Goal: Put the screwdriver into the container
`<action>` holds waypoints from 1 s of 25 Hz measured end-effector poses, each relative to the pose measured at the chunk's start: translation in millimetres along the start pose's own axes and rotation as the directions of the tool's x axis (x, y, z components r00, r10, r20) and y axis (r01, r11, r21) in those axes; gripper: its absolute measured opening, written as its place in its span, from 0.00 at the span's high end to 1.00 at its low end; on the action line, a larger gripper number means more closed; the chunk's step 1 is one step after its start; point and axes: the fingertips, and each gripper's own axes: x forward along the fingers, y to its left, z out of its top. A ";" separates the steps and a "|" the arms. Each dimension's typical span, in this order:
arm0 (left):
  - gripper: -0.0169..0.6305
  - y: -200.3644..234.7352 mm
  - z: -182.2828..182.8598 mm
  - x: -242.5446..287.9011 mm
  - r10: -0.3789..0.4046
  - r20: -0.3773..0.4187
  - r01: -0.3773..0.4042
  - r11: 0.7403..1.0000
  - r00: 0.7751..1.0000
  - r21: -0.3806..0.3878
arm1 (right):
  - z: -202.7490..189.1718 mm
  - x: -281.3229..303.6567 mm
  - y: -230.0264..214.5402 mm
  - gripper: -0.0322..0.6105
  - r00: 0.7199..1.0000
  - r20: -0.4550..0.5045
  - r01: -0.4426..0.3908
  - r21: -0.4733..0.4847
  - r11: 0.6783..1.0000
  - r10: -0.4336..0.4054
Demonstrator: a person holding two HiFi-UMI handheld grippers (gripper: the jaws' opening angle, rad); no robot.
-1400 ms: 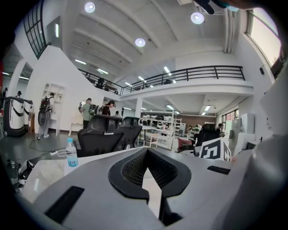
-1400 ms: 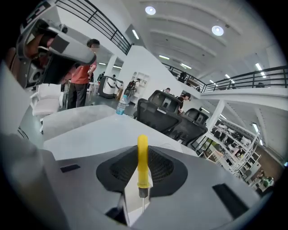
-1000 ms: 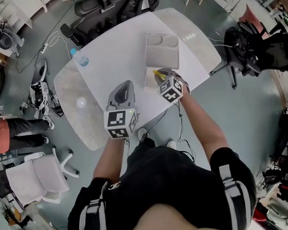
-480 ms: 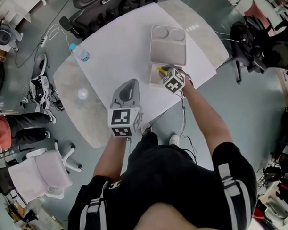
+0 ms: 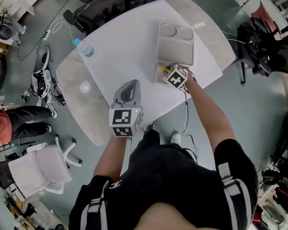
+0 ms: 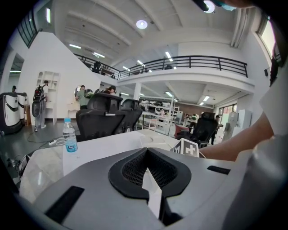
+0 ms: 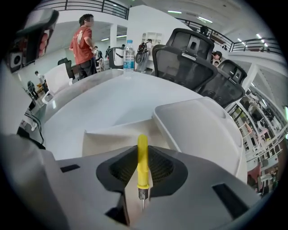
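A yellow-handled screwdriver is clamped between my right gripper's jaws, handle pointing forward and metal shaft toward the camera. Just beyond the handle lies a small open beige container, with a larger white compartment tray behind it to the right. Seen from the head view, the right gripper hovers over the container with the screwdriver sticking out toward the tray. My left gripper rests over the near table area, shut and empty.
A water bottle stands at the far left corner of the white table. Black office chairs line the far side. A white chair and cables sit on the floor to the left. A person in red stands beyond the table.
My right gripper has carried the screwdriver farther from me, toward the small container and tray. The left gripper has stayed about where it was.
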 end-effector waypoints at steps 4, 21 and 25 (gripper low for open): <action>0.97 5.9 -2.3 -0.4 0.010 -0.009 -0.010 1.000 1.000 0.001 | 0.4 3.6 0.2 0.84 0.999 -0.028 -0.023 -0.009 1.000 0.022; 0.97 11.9 -5.4 -23.3 0.051 0.001 -0.051 0.999 0.999 0.000 | 10.4 -19.9 5.3 0.74 1.000 0.019 0.017 0.000 1.000 -0.017; 0.97 -3.6 2.8 -27.7 0.035 0.017 -0.036 0.999 0.999 0.014 | 20.1 -56.8 3.2 0.91 0.995 0.084 0.043 0.032 0.999 -0.045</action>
